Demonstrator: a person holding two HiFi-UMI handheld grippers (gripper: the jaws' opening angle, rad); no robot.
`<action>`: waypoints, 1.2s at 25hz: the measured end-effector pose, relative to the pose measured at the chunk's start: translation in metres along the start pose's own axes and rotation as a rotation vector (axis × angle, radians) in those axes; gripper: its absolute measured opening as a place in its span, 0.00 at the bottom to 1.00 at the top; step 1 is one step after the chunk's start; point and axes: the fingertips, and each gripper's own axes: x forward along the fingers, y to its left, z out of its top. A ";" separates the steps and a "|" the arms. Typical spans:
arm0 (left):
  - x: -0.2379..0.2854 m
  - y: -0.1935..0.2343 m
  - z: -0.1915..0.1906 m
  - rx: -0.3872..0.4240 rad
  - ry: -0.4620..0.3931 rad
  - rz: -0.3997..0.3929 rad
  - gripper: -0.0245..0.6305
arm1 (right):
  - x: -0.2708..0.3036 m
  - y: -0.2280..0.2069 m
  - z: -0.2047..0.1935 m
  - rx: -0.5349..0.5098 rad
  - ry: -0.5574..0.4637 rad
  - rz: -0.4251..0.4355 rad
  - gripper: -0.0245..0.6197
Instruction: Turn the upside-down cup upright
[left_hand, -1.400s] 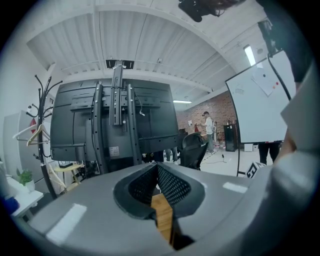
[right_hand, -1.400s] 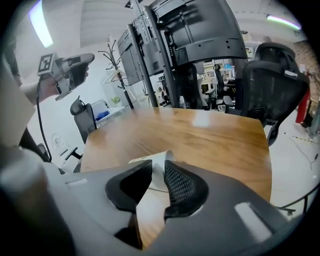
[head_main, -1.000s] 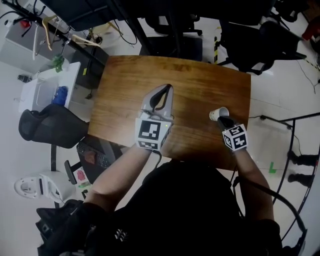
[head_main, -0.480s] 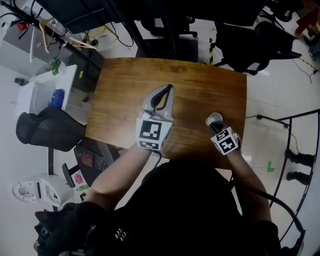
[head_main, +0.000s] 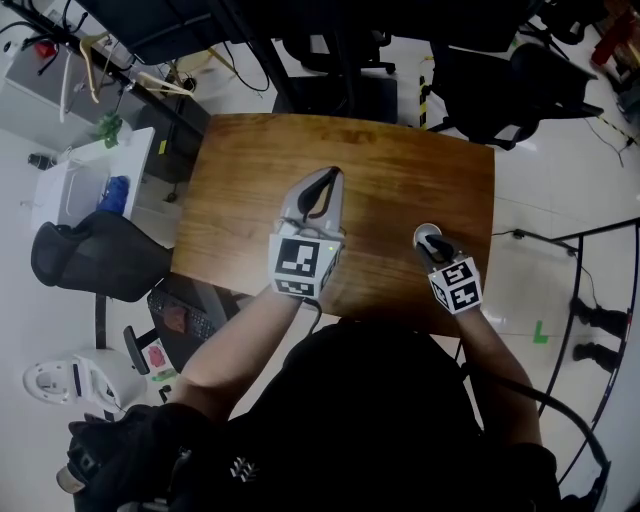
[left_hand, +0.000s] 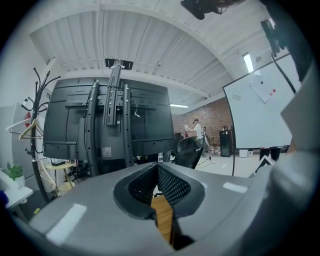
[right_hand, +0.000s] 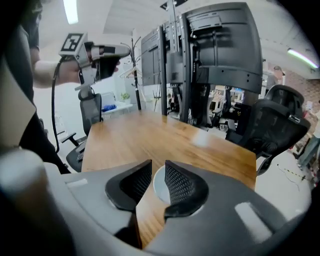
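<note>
A white cup (head_main: 424, 232) stands mouth up near the right front corner of the wooden table (head_main: 260, 160). My right gripper (head_main: 433, 244) sits just behind its rim, and its jaws are opening. In the right gripper view the cup's rim (right_hand: 159, 187) shows in the gap and behind the right finger, and the pads of that gripper (right_hand: 158, 167) do not press on it. My left gripper (head_main: 328, 176) hovers over the middle of the table, tips together and nothing in them. It also shows raised at the left as the left gripper (right_hand: 125, 50) in the right gripper view.
The table's front edge (head_main: 390, 305) runs close under the cup. Black office chairs (head_main: 95, 255) (right_hand: 272, 125) stand round the table. A tall black screen stand (right_hand: 215, 60) is beyond the far edge, and a white side table (head_main: 85, 180) is at the left.
The right gripper's jaws have parted from the cup's rim and the gripper has drawn back slightly. The cup, held a second ago, now stands on the table. The left gripper has stayed put.
</note>
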 end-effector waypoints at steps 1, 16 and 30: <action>0.000 0.000 -0.002 -0.002 0.003 0.001 0.04 | -0.007 -0.001 0.011 0.014 -0.072 -0.012 0.17; 0.001 -0.029 -0.003 -0.013 0.001 -0.055 0.04 | -0.058 -0.025 0.051 0.191 -0.421 -0.162 0.04; 0.004 -0.034 -0.005 -0.011 0.008 -0.055 0.04 | -0.076 -0.045 0.046 0.208 -0.438 -0.258 0.04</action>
